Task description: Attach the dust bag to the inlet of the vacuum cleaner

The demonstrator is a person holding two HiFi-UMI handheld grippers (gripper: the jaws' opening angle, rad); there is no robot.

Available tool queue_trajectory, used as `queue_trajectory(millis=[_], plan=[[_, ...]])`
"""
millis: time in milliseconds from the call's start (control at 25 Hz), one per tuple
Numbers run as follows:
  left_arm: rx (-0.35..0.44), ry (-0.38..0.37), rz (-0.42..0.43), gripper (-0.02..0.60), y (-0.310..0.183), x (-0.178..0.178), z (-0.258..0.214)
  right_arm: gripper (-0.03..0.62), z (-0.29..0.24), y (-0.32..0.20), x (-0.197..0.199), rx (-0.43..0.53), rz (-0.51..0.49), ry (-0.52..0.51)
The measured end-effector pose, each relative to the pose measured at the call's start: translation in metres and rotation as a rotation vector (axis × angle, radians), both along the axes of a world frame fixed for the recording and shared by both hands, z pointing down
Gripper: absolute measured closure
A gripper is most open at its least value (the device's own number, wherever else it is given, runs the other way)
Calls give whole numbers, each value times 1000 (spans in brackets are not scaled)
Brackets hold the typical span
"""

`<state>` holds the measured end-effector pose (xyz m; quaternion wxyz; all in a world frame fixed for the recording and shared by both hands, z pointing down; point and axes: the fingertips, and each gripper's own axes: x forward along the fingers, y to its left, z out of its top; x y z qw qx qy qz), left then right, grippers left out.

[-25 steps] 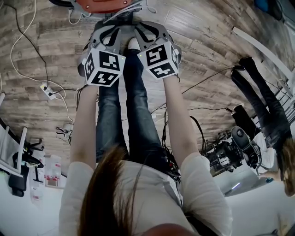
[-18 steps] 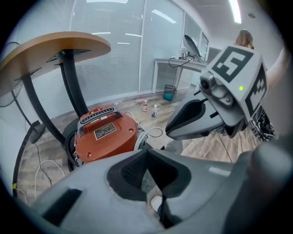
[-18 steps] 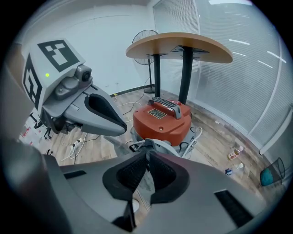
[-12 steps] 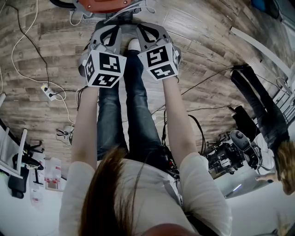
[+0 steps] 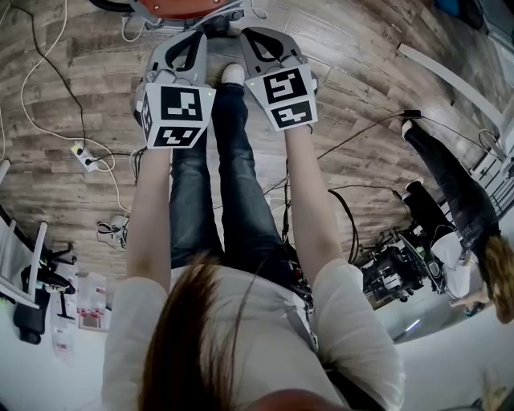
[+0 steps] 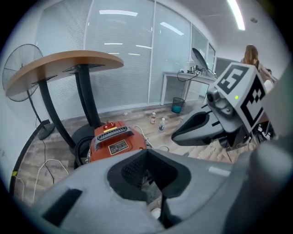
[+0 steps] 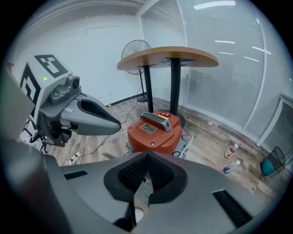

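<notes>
Place: we take this for an office or lab room.
Walls: we see glass partitions backed by slatted blinds.
Ceiling: we see strip lights.
Floor: we see wood-look planks strewn with cables and a power strip.
Furniture: we see a round table, a pedestal fan and a desk with a waste bin near it.

Vacuum cleaner mostly beyond the head view's top edge; its label seemingly illegible.
</notes>
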<state>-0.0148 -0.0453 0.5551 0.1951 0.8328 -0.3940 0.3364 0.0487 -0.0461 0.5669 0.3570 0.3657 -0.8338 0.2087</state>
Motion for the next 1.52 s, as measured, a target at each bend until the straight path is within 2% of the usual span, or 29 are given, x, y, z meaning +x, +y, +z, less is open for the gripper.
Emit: queue_trajectory(millis=[400, 640, 800, 960, 1200, 1520], plan=[[101, 61, -95, 565, -36, -7, -57, 592, -58, -39, 12, 74, 92, -111], [148, 106, -135, 565, -50, -8, -101, 592, -107, -61, 23, 128, 97, -112], [188, 98, -137, 565, -62, -16, -128, 592, -141, -74, 30, 173, 87, -94], [231, 103, -171, 565, -70, -29, -160, 592, -181, -81, 36, 217, 114, -122], [271, 123, -223, 565, -72, -42, -199, 592, -223, -77, 31, 253, 120, -142], [293, 153, -237, 565, -55, -41, -241, 592, -268, -56, 33, 279, 143, -156]])
